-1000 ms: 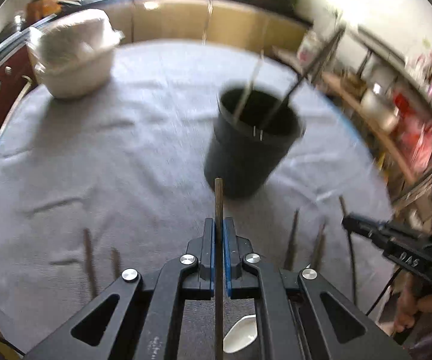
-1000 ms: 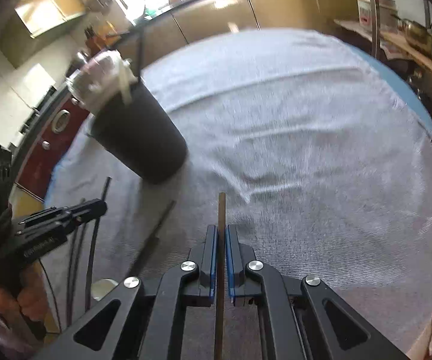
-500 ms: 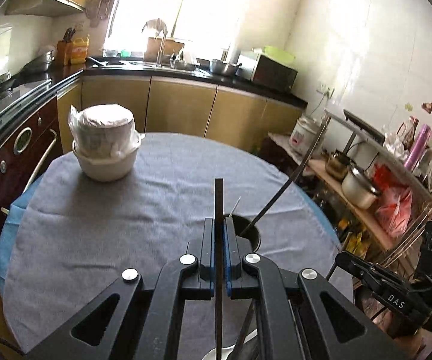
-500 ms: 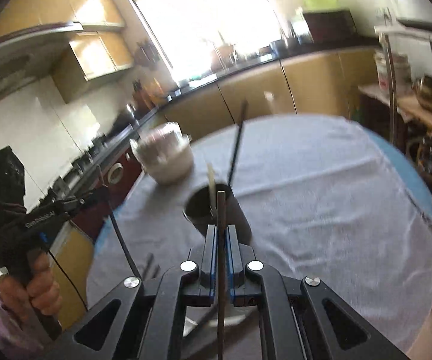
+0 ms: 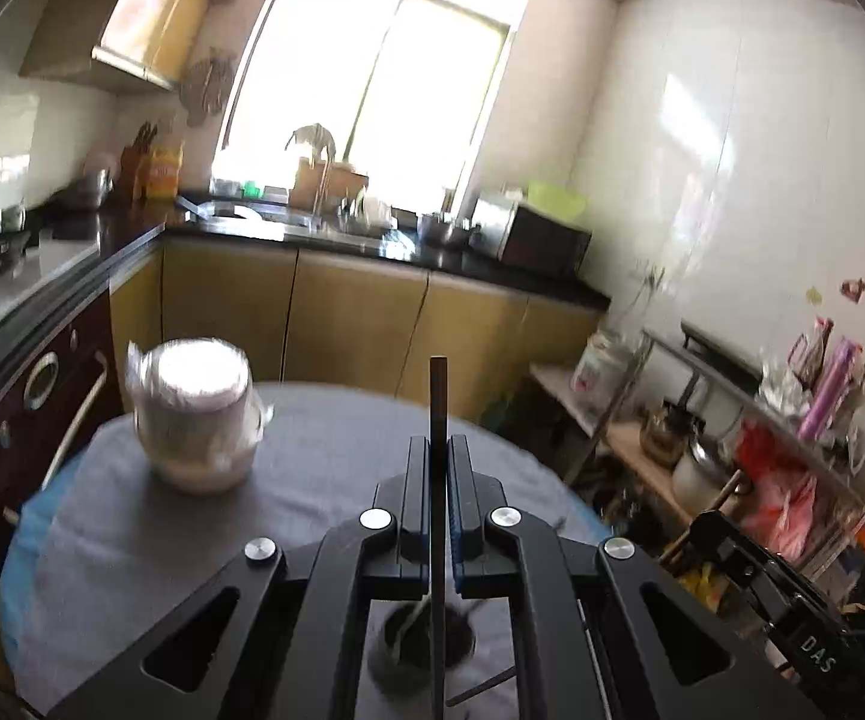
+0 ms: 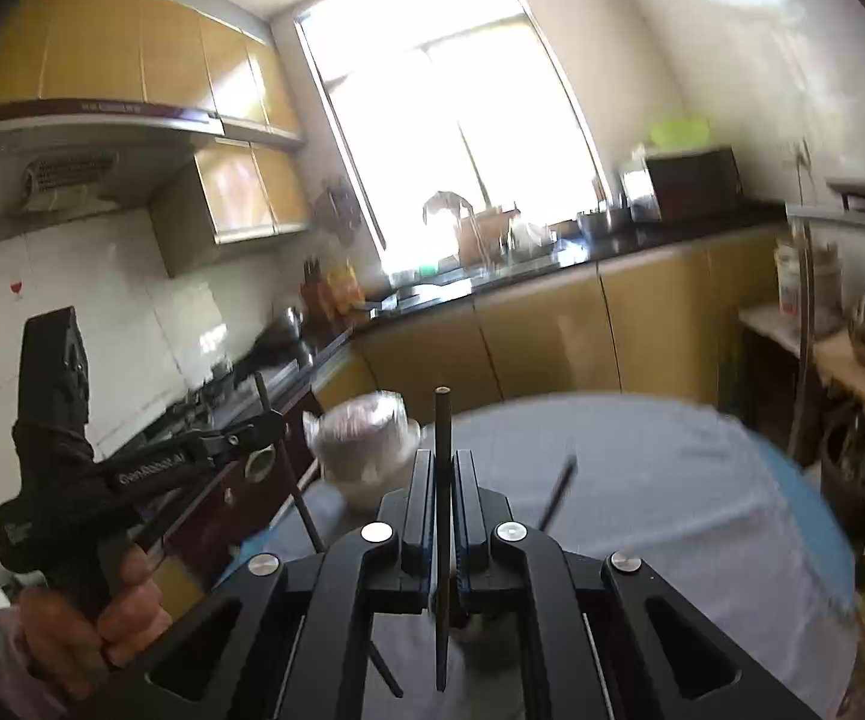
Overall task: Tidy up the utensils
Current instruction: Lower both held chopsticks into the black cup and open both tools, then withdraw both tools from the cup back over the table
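My left gripper (image 5: 438, 441) is shut on a dark chopstick (image 5: 438, 396) that stands upright between its pads. It hangs high above the black utensil cup (image 5: 420, 639), which shows below between the gripper's arms with sticks in it. My right gripper (image 6: 444, 456) is shut on another dark chopstick (image 6: 443, 420), also above the table. In the right wrist view a hand holds the left gripper (image 6: 264, 426) at the left with its chopstick (image 6: 294, 480). A utensil (image 6: 558, 489) pokes up from the cup, which is mostly hidden there. The right gripper (image 5: 726, 540) shows at the lower right of the left wrist view.
A round table under a grey cloth (image 5: 312, 480) carries a wrapped white bowl stack (image 5: 192, 420) at the far left. A loose stick (image 5: 486, 684) lies by the cup. A rack with pots (image 5: 696, 456) stands right of the table, cabinets (image 5: 360, 324) behind it.
Both grippers have risen well above the table and tipped upward, each keeping its chopstick. The cup has dropped from mid-view to underneath the grippers.
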### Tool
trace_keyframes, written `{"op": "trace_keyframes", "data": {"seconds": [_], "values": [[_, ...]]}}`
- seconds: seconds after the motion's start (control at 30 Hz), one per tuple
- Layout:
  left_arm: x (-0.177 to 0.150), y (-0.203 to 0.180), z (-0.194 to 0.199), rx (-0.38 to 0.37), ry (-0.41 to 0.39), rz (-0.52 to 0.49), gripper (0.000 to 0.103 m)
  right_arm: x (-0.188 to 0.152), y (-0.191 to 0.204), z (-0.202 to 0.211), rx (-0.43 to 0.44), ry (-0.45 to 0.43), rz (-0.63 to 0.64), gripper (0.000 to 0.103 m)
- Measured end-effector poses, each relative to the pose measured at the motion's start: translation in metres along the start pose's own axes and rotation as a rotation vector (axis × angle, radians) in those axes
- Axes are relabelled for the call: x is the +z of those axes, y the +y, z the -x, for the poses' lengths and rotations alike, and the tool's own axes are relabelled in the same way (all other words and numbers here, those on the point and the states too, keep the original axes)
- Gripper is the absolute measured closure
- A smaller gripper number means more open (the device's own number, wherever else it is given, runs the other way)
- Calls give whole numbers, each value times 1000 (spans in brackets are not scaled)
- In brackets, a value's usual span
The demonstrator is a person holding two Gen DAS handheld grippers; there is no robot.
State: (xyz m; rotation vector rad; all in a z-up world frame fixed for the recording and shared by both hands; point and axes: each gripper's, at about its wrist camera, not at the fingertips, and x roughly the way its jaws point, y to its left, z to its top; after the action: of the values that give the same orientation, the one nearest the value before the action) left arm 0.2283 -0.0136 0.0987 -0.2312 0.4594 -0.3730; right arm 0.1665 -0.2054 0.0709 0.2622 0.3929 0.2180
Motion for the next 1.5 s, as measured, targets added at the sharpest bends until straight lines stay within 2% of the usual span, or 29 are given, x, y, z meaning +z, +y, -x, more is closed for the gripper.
{"op": "trace_keyframes", "data": {"seconds": [0.13, 0.23, 0.37, 0.47, 0.63, 0.7, 0.73, 0.77, 0.83, 0.87, 0.9, 0.97, 1.03, 1.13, 1.23, 1.37, 1.5], "values": [[18, -7, -12, 18, -60, 1, 98, 29, 6, -15, -24, -26, 11, 97], [15, -9, -27, 51, -74, -11, 98, 35, 6, -31, -44, -21, 10, 97], [-13, 3, -56, 84, -32, 17, 98, 17, -1, -56, -68, 44, 3, 97], [-42, 17, -77, 93, 42, 41, 97, -6, -7, -69, -72, 120, 1, 97], [-71, 32, -79, 55, 130, 72, 97, -35, -24, -71, -45, 208, -54, 95], [-75, 35, -70, 38, 147, 77, 92, -42, -29, -67, -23, 235, -79, 90], [-78, 37, -62, 27, 159, 74, 80, -46, -30, -61, -14, 242, -88, 88], [-81, 37, -56, 23, 170, 70, 62, -49, -31, -56, -13, 238, -91, 83], [-90, 40, -36, 25, 173, 54, 46, -57, -35, -43, -13, 228, -107, 74], [-96, 41, -29, 33, 175, 43, 46, -62, -38, -36, -11, 226, -122, 64], [-103, 43, -20, 38, 183, 33, 46, -67, -40, -30, -12, 223, -138, 49], [-117, 48, -5, 43, 210, 33, 46, -79, -45, -14, -12, 201, -159, 45], [-133, 53, 8, 71, 241, 22, 46, -94, -49, -2, -25, 211, -152, 45], [-159, 58, 27, 165, 280, 1, 46, -115, -54, 10, -17, 258, -145, 45], [-182, 61, 42, 249, 328, -5, 39, -138, -54, 17, -46, 317, -116, 45], [-203, 64, 58, 336, 356, -35, 39, -162, -57, 21, -47, 376, -126, 45], [-212, 65, 72, 404, 351, -56, 39, -179, -52, 16, -36, 425, -134, 45]]}}
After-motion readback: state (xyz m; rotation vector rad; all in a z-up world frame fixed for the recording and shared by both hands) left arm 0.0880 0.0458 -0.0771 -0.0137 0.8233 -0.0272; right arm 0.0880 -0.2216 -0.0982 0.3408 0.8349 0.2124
